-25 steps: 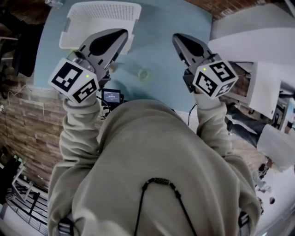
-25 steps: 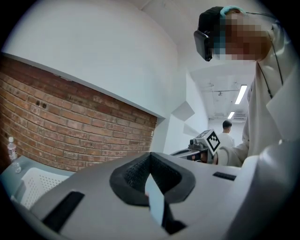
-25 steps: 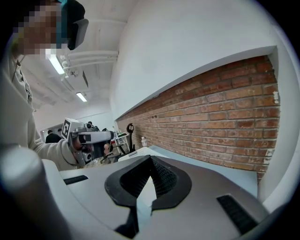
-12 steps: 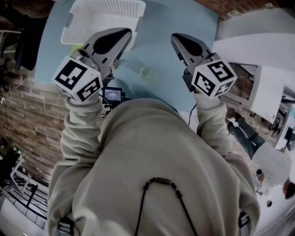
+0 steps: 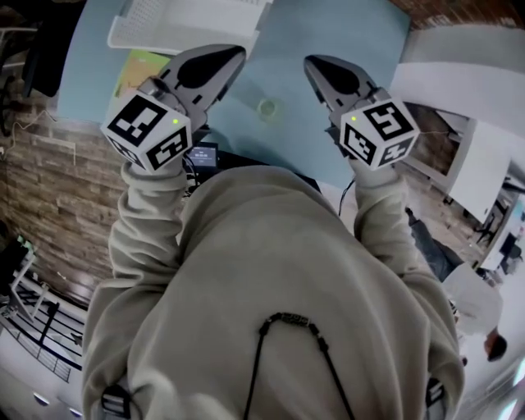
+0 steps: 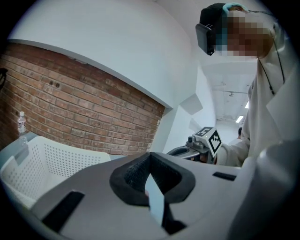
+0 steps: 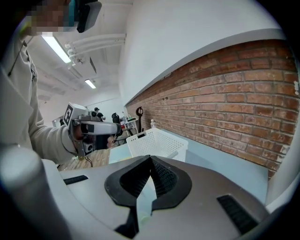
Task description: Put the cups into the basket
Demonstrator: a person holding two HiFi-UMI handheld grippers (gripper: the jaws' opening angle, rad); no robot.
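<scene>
Seemingly upright, cup (image 5: pixel 267 107), mouth facing up

1. I count one white basket (image 5: pixel 189 20), toward the table's (image 5: pixel 336 29) far left corner.
2. One clear cup (image 5: pixel 267 107), mid-table.
3. One yellow-green sheet (image 5: pixel 138 70), near the left edge.
4. One bottle (image 6: pixel 21 123).
5. Two grippers: my left gripper (image 5: pixel 232 54) and my right gripper (image 5: pixel 310 64).

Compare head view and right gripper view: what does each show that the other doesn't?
Head view only: the cup standing on the table, a small screen device at the near edge, and the right gripper with its marker cube. Right gripper view only: the ceiling lights, and that gripper's fingers pressed together with nothing between them. Both: the basket, the left gripper and the table.
</scene>
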